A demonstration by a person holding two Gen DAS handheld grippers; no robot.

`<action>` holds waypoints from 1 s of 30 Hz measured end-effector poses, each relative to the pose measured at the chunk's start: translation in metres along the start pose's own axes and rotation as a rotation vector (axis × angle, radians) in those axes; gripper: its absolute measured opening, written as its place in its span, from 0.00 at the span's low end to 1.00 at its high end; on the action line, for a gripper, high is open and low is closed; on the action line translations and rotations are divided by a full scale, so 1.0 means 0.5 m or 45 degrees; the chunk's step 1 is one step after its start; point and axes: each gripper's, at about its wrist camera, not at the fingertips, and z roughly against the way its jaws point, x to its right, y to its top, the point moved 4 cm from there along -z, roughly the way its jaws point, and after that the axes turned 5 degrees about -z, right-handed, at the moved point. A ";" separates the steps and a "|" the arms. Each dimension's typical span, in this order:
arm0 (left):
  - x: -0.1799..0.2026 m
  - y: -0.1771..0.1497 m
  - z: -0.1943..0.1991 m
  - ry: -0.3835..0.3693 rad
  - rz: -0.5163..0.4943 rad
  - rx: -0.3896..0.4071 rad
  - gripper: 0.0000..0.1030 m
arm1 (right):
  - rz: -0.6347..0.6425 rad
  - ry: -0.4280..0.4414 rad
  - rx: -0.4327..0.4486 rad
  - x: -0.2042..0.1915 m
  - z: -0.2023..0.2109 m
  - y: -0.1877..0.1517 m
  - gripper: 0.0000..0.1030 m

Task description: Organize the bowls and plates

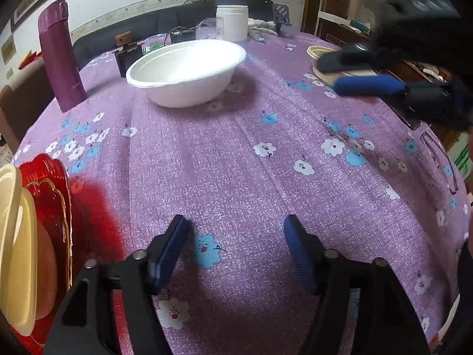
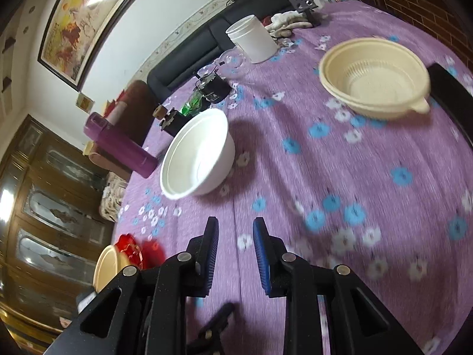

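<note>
Reaching for the white bowl [image 1: 186,72], the right gripper [image 2: 235,256], fingers slightly apart and empty, should straddle its rim; left gripper [image 1: 236,251] spread, idle.

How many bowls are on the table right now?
3: a white bowl beside the purple bottle, a cream bowl at the far right, and a cream one stacked on the red plate; more may be nested there.
</note>
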 end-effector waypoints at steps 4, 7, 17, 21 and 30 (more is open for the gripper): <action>0.008 0.000 -0.003 0.033 -0.028 -0.016 0.73 | 0.015 -0.009 -0.014 -0.025 -0.051 0.044 0.29; 0.006 -0.001 -0.002 0.030 -0.020 -0.017 0.74 | 0.026 -0.031 -0.022 -0.044 -0.095 0.075 0.29; 0.004 0.002 -0.006 0.034 -0.019 -0.020 0.75 | -0.031 -0.026 -0.121 -0.041 -0.192 0.109 0.07; -0.001 0.001 0.000 0.039 -0.002 -0.006 0.75 | -0.048 0.006 -0.072 -0.026 -0.130 0.087 0.07; 0.009 -0.027 0.126 -0.013 -0.058 0.153 0.75 | -0.043 0.047 0.015 0.052 0.070 0.001 0.06</action>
